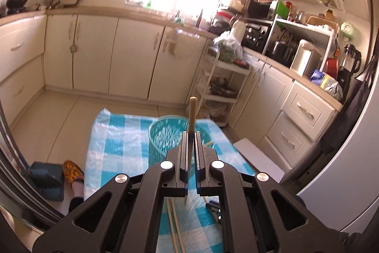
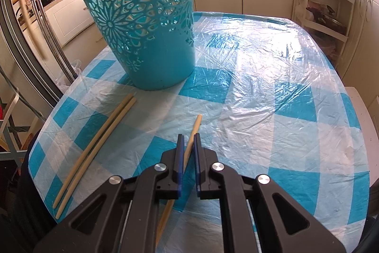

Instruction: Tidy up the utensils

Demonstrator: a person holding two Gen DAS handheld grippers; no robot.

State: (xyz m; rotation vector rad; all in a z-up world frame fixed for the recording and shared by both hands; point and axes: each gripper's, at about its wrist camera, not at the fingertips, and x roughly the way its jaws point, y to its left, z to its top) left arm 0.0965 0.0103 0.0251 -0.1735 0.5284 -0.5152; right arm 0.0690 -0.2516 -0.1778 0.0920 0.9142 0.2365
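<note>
Clamping a wooden-handled knife (image 1: pixel 192 115), the left claw (image 1: pixel 190 134) hangs near the teal perforated plastic bucket (image 1: pixel 165 134); next, lowering it in. Right claw (image 2: pixel 188 136) pinches one bamboo chopstick (image 2: pixel 195 127).

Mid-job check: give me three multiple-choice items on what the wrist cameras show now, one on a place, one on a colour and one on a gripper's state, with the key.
1. Where does the loose pair of chopsticks lie?
A. on the floor
B. on the kitchen counter
C. on the checked tablecloth, left of the right gripper

2. What colour is the perforated basket?
A. teal
B. red
C. black

3. What is the left gripper doing?
A. standing open and empty
B. shut on a knife
C. shut on a spoon

Key:
1 C, the pair rests flat on the cloth in front of the basket.
2 A, its cut-out flower wall is teal all round.
3 B, the jaws clamp the blade, with the wooden handle sticking out past the fingertips.
</note>
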